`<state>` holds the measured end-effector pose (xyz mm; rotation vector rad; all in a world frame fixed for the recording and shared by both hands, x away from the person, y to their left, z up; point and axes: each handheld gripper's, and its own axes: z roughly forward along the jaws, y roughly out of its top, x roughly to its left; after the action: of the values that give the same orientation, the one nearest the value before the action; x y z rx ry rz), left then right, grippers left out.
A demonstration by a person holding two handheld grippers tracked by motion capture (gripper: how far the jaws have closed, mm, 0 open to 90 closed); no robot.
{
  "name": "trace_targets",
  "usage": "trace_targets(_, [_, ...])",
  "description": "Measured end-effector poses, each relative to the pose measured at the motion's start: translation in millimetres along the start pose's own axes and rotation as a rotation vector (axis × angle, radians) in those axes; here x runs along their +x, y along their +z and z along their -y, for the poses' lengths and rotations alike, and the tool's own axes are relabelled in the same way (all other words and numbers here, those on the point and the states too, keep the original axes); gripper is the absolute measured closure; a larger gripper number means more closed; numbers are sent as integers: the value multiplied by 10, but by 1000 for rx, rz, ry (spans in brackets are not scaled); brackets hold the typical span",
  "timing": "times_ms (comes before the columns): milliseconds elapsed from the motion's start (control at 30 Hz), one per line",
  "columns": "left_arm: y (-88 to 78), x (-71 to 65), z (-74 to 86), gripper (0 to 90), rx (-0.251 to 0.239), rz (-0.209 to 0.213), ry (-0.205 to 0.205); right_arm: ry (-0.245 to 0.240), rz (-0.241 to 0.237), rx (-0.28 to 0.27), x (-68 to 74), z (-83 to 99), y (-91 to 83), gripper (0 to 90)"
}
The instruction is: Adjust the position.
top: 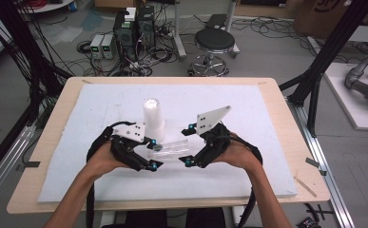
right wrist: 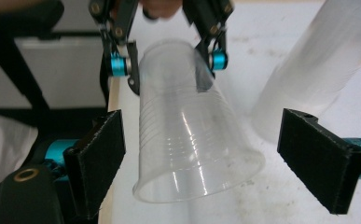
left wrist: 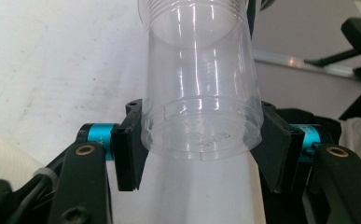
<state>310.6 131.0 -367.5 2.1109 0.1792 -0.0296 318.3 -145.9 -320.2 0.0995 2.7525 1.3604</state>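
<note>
A clear plastic cup (top: 172, 149) lies on its side in the air between my two grippers. My left gripper (top: 154, 154) is shut on its base; in the left gripper view the black pads (left wrist: 129, 154) press both sides of the cup's bottom (left wrist: 201, 135). My right gripper (top: 187, 145) is open, and its pads (right wrist: 99, 158) stand wide on either side of the cup's rim (right wrist: 187, 182) without touching it. A tall upside-down stack of translucent cups (top: 153, 118) stands on the white foam board just behind the left gripper.
The white foam board (top: 248, 109) covers a wooden table (top: 286, 114). The cup stack (right wrist: 318, 60) rises close to the right gripper's right-hand pad. Beyond the table stand a black stool (top: 214, 42) and computer boxes (top: 134, 28) among cables.
</note>
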Motion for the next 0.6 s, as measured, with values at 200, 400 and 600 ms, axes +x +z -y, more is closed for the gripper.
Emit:
trace_targets(200, [-36,19,179,417,-147,0,-2,27,34,-136,-12,96,-98,152])
trace_targets(400, [-96,39,279,417,-264,-16,2,58,41,-239,21,196,-122,152])
trace_targets(600, [-148,28,312,417,-347,-5,24,69,59,-306,62,274,-132,152])
